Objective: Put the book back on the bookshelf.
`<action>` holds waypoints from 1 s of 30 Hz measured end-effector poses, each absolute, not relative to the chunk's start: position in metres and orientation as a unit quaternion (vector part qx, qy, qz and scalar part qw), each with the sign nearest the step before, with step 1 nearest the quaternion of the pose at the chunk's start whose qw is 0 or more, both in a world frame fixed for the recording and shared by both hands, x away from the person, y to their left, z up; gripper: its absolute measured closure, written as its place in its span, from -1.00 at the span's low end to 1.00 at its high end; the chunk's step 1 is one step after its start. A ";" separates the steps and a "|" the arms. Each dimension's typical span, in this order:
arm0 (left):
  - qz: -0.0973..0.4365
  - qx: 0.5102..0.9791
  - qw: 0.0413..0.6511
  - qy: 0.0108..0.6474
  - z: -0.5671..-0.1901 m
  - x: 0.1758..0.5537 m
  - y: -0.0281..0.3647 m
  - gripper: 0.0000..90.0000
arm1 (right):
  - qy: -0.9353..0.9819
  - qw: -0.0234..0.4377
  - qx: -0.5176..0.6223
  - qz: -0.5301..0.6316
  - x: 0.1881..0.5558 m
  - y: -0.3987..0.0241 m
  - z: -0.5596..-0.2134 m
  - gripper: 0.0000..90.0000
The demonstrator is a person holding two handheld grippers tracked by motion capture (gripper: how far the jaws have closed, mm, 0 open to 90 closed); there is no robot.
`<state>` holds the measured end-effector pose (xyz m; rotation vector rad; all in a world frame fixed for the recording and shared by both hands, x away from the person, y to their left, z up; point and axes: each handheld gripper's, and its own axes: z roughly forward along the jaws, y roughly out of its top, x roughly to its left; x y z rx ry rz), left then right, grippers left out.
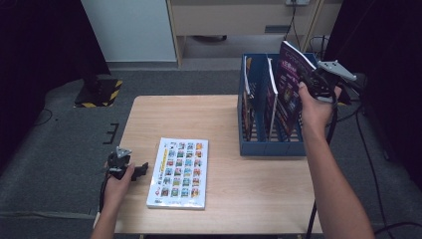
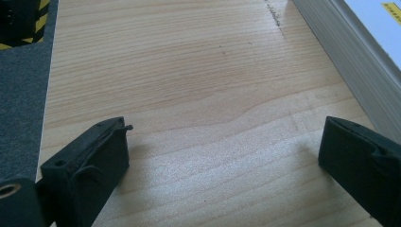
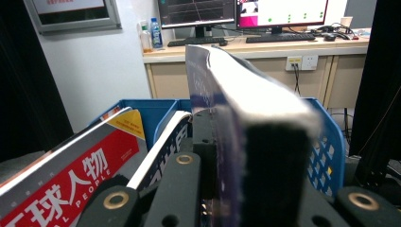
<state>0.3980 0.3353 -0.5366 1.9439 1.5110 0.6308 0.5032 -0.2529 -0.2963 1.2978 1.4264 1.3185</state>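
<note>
Here the right gripper [image 1: 309,82] is clamped on a purple magazine [image 1: 289,84], its fingers [image 3: 272,170] pressed tight on the upper edge. The magazine stands tilted in the rightmost slot of a blue rack [image 1: 271,148] at the far right of the desk [image 1: 249,189], with its top corner rising above the rack's rim. From the right gripper view, the magazine [image 3: 236,94] runs edge-on straight up between the fingers, its pages bowing a little toward the right. To its left in that view two more magazines lean in the rack [image 3: 326,146]: one with a red cover and white lettering [image 3: 71,175], and a thinner one [image 3: 165,137] just beside the held one. In the high view these two stand in the slots left of the purple magazine.

The left gripper [image 1: 130,172] rests low at the near left edge of the desk, its fingers [image 2: 101,153] spread wide with bare wood between them and nothing held. Just to its right lies a flat book [image 1: 179,173] with a white cover full of small coloured pictures, face up, well apart from the rack. In the left gripper view the book's page edge [image 2: 350,61] runs along the right side, close to the right finger, and whether they touch I cannot tell.
</note>
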 end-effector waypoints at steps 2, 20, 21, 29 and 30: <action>0.237 0.731 0.296 0.568 -0.537 0.398 0.335 -0.97 | 0.562 0.391 0.511 0.520 0.505 -0.252 -0.298 0.87; 0.237 0.730 0.296 0.568 -0.537 0.398 0.335 -0.97 | 0.559 0.398 0.503 0.526 0.509 -0.240 -0.312 0.87; 0.237 0.730 0.296 0.568 -0.537 0.398 0.335 -0.97 | 0.559 0.399 0.503 0.524 0.510 -0.240 -0.314 0.87; 0.237 0.731 0.296 0.568 -0.537 0.399 0.334 -0.97 | 0.558 0.398 0.507 0.522 0.516 -0.242 -0.323 0.87; 0.237 0.731 0.296 0.568 -0.537 0.398 0.334 -0.97 | 0.557 0.398 0.509 0.522 0.517 -0.242 -0.323 0.87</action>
